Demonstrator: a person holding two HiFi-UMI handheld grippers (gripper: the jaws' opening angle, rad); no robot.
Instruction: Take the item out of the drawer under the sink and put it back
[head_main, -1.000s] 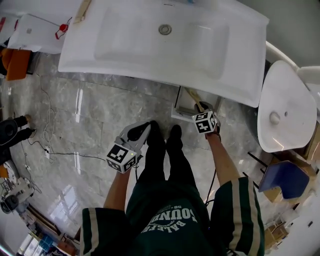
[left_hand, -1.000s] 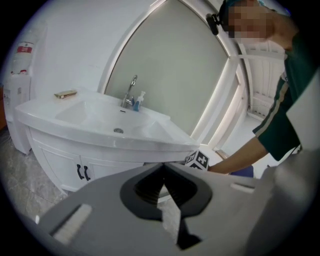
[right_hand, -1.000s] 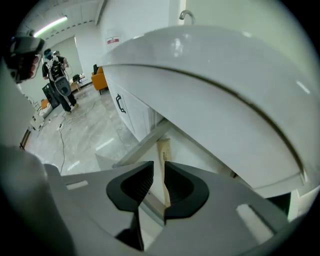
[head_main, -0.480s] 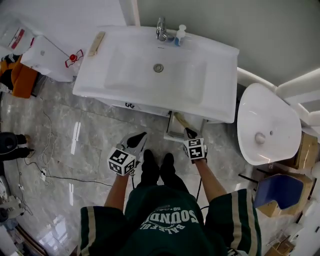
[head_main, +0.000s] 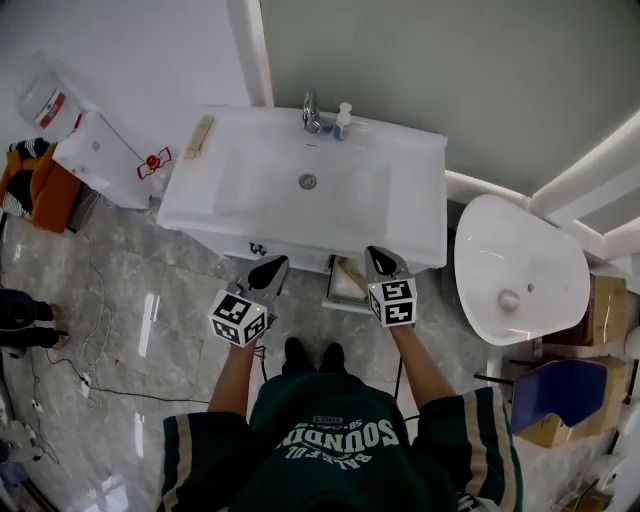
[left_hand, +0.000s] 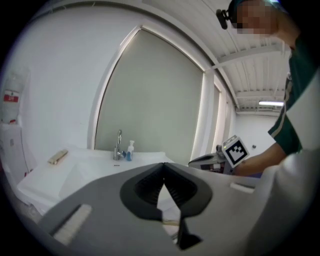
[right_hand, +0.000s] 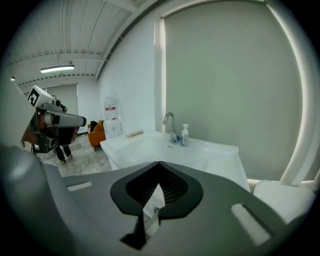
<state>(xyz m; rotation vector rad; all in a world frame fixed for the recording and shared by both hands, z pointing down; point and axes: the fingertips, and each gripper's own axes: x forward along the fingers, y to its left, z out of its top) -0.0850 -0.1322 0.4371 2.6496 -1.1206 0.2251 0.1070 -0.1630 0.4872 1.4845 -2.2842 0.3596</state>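
White glazed ceramic fills the middle of the head view: a broad rectangular sink (head_main: 400, 215) with rounded corners, a shallow basin and a round metal drain, glossy and smooth. At its back edge stand a curved chrome faucet (head_main: 310, 108) and, just beside it, a small pump bottle (head_main: 343, 121) with blue at its base; a pale wooden bar (head_main: 200, 137) lies on the far left corner. Under the sink's right half a white drawer (head_main: 341, 298) stands pulled out, and the tan item (head_main: 348, 272) – a narrow, slightly curved strip – lies inside it, apart from both tools. The left gripper (head_main: 268, 270) and the right gripper (head_main: 381, 262) are held up in front of the sink's near edge, one to each side of the drawer, each a matt grey wedge tapering to a dark point with a black-and-white marker cube at the rear. Each tool's own view shows its two ribbed black pads meeting at the tips, so both pairs of jaws are together, with only a thin slit behind the tips through which pale surfaces show – what exactly shows there I cannot tell. To the right sits a smooth white oval toilet (head_main: 520, 255) with its lid down. Polished grey marble floor (head_main: 150, 290) with pale veins reflects the ceiling light, and a thin dark cable trails across it.
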